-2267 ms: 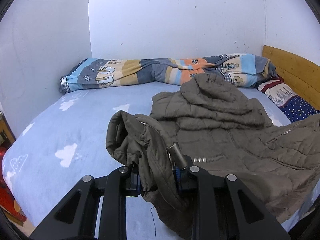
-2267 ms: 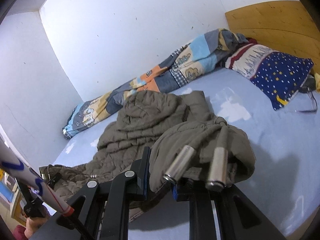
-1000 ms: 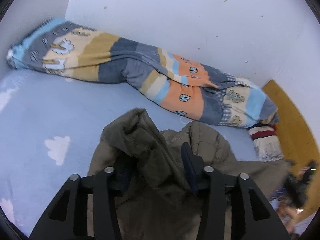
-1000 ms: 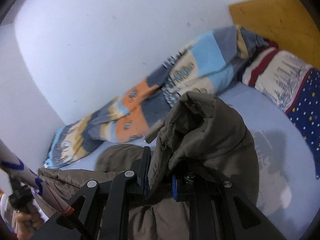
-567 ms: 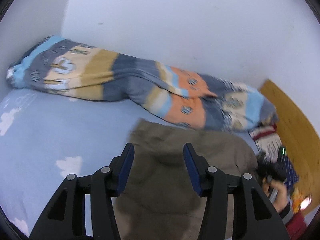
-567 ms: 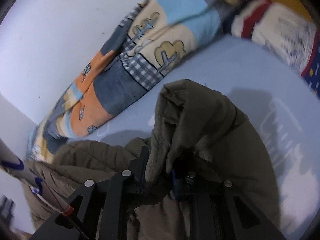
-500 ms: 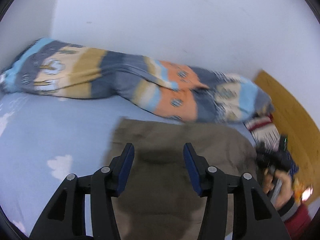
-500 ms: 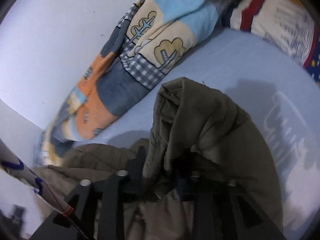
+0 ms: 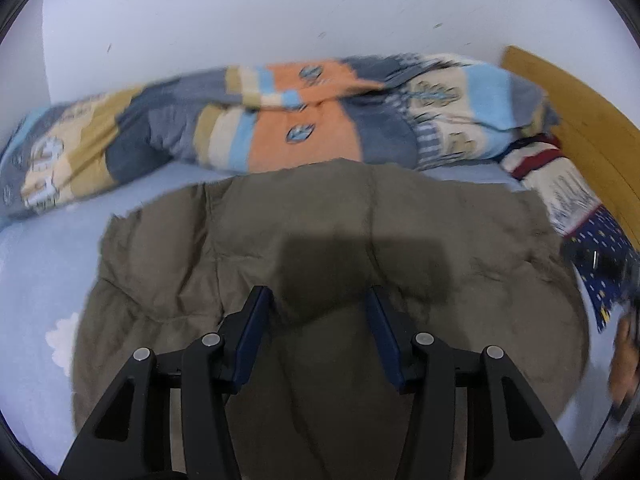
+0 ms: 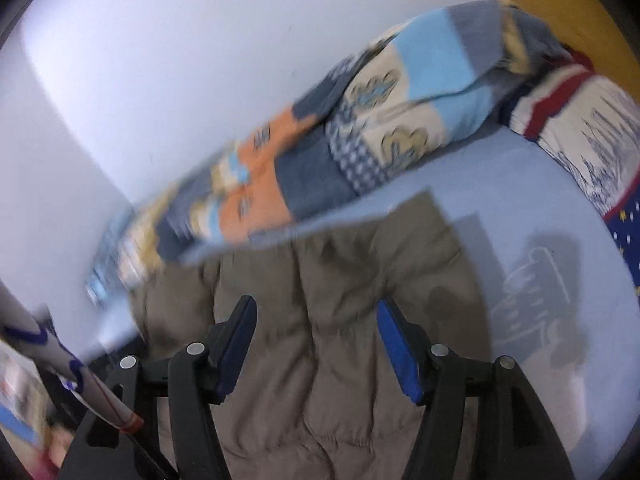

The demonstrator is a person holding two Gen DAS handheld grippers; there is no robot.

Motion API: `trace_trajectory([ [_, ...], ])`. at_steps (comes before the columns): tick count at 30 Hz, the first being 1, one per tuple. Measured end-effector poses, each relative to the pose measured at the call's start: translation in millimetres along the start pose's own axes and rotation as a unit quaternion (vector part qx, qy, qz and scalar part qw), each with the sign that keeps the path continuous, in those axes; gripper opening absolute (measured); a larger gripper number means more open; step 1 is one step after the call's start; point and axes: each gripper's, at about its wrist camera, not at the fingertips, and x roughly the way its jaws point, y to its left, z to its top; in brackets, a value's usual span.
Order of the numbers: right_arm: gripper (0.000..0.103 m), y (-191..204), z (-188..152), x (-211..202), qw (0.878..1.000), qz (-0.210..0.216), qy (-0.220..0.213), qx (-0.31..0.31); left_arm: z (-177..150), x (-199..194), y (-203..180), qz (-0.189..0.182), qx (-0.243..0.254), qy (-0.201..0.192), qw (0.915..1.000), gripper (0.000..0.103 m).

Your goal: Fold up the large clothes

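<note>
An olive-brown quilted jacket (image 9: 328,240) lies spread flat on the light blue bed sheet (image 9: 36,264); the right wrist view shows the same jacket (image 10: 344,280) with its far edge near the rolled blanket. My left gripper (image 9: 318,312) hovers above the jacket with its jaws apart and nothing between its pads. My right gripper (image 10: 316,320) is also above the jacket, its jaws opening, and no cloth is pinched between them. Both views are blurred by motion.
A rolled patchwork blanket (image 9: 280,120) lies along the white wall behind the jacket. A patterned pillow (image 9: 576,208) and a wooden headboard (image 9: 588,120) are at the right. A hand (image 9: 624,364) shows at the right edge. A white pole with blue marks (image 10: 60,364) crosses the right wrist view's lower left.
Both grippers let go of the jacket's folds. The jacket, bunched and lifted before, now lies flat on the bed. Both grippers have drawn back from it, jaws apart.
</note>
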Motion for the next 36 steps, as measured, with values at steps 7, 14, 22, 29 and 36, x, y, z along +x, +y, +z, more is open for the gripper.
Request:
trace_trajectory([
  [7,0.069,10,-21,87,0.991,-0.089,0.064,-0.078,4,58,16,0.014,-0.020,0.040,0.9989,0.056],
  [14,0.071,-16,-17,125,0.990,-0.087,0.094,-0.053,7,90,20,0.028,-0.036,0.041,0.9981,0.058],
  [22,0.070,2,-20,86,0.990,-0.097,0.080,-0.067,-13,7,6,0.057,0.006,0.007,0.9983,0.057],
  [29,0.070,16,-76,-17,0.998,-0.040,0.041,-0.035,-82,-78,42,0.124,0.000,0.009,0.9923,0.057],
  [36,0.064,32,-124,-52,0.997,-0.063,0.050,-0.011,-139,-132,88,0.123,-0.087,0.011,0.9885,0.057],
])
